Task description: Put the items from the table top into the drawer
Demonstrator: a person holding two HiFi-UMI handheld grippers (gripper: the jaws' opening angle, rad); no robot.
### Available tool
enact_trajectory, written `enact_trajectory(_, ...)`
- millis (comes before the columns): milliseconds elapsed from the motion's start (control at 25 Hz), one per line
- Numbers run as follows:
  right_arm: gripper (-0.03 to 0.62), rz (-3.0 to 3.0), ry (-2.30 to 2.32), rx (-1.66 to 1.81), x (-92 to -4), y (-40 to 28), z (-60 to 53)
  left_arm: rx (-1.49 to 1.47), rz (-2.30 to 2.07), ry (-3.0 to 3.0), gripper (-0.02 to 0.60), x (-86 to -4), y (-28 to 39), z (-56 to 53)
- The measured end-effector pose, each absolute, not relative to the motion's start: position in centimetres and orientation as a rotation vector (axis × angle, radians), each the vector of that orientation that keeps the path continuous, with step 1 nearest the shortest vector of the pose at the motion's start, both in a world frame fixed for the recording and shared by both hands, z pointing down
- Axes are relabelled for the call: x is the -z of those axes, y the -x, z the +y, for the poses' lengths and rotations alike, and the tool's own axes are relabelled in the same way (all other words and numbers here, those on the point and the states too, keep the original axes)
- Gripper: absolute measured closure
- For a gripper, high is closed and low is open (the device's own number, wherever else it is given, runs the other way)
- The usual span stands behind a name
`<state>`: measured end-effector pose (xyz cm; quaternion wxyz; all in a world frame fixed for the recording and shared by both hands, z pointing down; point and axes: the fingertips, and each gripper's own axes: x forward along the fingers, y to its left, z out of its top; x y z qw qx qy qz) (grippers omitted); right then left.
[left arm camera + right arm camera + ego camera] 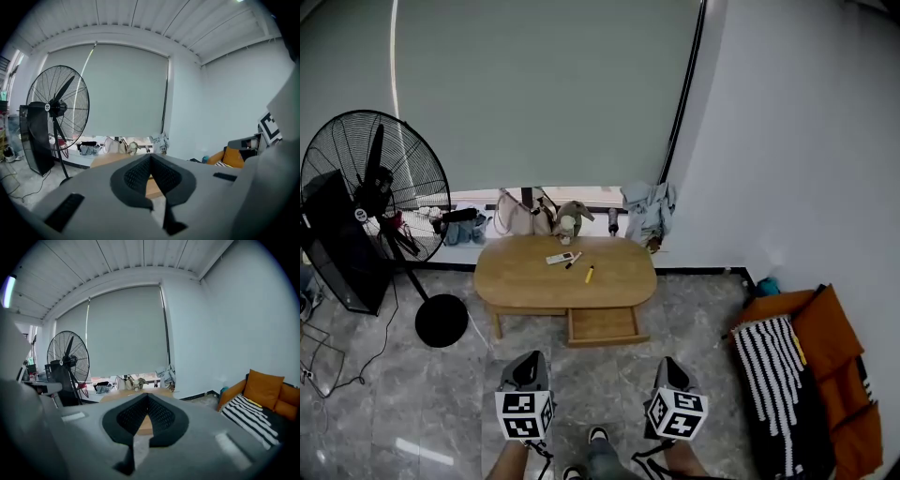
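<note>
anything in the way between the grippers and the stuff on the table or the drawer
Nothing visible does. Only bare floor lies between the left gripper, the right gripper and the table with its yellow marker and drawer. The fan base stands off to the table's left, clear of the path.

Room, interior.
- Window: wide, covered by a grey-green roller blind (548, 94) drawn nearly to the sill; a strip of daylight (581, 194) shows beneath it.
- Sill: bags and bundled clothes (525, 216) along it.
- Walls: plain white wall (787, 141) at the right, meeting the window wall in a corner.
- Ceiling: white panels (140, 254), seen in the gripper views.
- Floor: grey marbled tiles (694, 319).
- Furniture: oval wooden table (525, 277) before the window, its front drawer (602, 325) pulled open.
- Black pedestal fan (375, 183) on a round base, just left of the table.
- Orange sofa (839, 375) along the right wall, a black-and-white striped cloth (773, 375) over it.
</note>
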<state>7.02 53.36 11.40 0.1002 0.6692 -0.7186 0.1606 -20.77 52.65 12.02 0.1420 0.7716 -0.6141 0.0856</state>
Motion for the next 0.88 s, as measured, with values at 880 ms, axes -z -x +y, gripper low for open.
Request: enact_trajectory(880, 0.589, -2.245, -1.872, -0.505, -10.8, -11.6, 32.9, -0.307, -1.827, -2.155, 0.589, -12.9, 14.4, 35.8)
